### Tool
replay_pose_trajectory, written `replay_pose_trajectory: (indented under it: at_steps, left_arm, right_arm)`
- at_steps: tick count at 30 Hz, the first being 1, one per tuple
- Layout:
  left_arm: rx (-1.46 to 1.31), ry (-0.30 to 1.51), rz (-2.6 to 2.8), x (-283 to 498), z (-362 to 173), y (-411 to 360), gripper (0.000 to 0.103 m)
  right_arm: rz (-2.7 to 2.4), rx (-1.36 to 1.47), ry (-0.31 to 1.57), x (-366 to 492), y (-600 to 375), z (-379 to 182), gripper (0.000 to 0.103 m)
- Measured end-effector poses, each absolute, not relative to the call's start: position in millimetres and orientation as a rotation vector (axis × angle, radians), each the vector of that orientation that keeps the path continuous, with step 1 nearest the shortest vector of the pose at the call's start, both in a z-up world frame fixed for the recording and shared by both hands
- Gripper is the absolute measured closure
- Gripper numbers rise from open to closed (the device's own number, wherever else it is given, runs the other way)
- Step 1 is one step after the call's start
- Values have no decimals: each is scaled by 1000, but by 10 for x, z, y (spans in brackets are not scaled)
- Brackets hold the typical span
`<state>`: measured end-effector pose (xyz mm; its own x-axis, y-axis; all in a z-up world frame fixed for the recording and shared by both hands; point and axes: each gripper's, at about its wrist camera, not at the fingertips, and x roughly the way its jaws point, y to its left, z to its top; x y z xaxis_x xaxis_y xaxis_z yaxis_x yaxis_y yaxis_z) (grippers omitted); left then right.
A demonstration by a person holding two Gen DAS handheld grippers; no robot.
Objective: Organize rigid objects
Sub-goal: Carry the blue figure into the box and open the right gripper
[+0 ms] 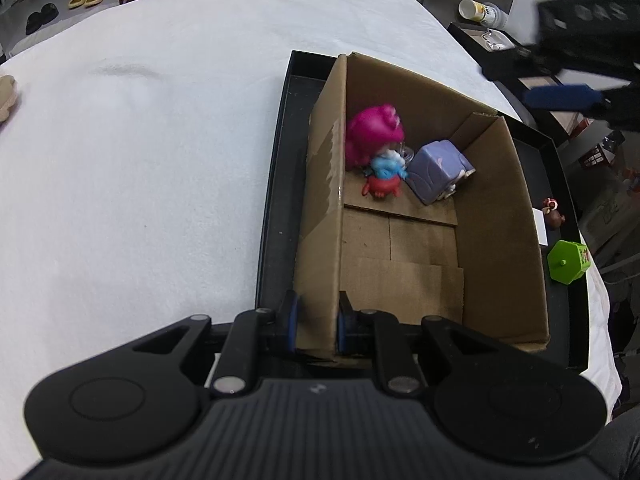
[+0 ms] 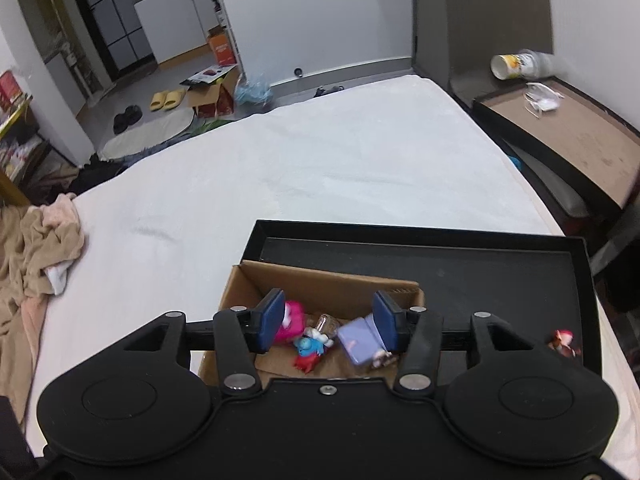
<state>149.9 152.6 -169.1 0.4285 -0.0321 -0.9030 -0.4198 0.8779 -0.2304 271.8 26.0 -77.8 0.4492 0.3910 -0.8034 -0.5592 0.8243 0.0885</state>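
An open cardboard box (image 1: 500, 220) stands in a black tray (image 1: 276, 216) on the white bed. Inside lie a pink-haired figure (image 1: 372, 132), a blue and red figure (image 1: 382, 176) and a lilac cube toy (image 1: 438, 168). My left gripper (image 1: 318, 324) is shut on the box's near left wall. My right gripper (image 2: 328, 320) is open and empty above the box, over the same toys (image 2: 312, 340); it also shows in the left wrist view (image 1: 576, 52) at the upper right. A green toy (image 1: 568, 260) and a small brown figure (image 1: 554, 214) lie in the tray right of the box.
A beige blanket (image 2: 36, 248) lies bunched at the bed's left edge. A dark side table (image 2: 568, 128) with a tipped cup (image 2: 520, 65) stands to the right. Slippers and a carton are on the floor beyond.
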Motion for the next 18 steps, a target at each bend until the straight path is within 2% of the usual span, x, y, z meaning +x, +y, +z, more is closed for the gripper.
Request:
replay_pose_trajectory:
  at_steps: [11,18]
  left_arm:
    - [-447,1109,254,1496,-1679,1504,86]
    - [-436,1110,258,1517,-1683,1489,86]
  right_arm:
    - [558,-196,936,2650,-170,-727,53]
    - [518,-183,936,2632,-487,-732,46]
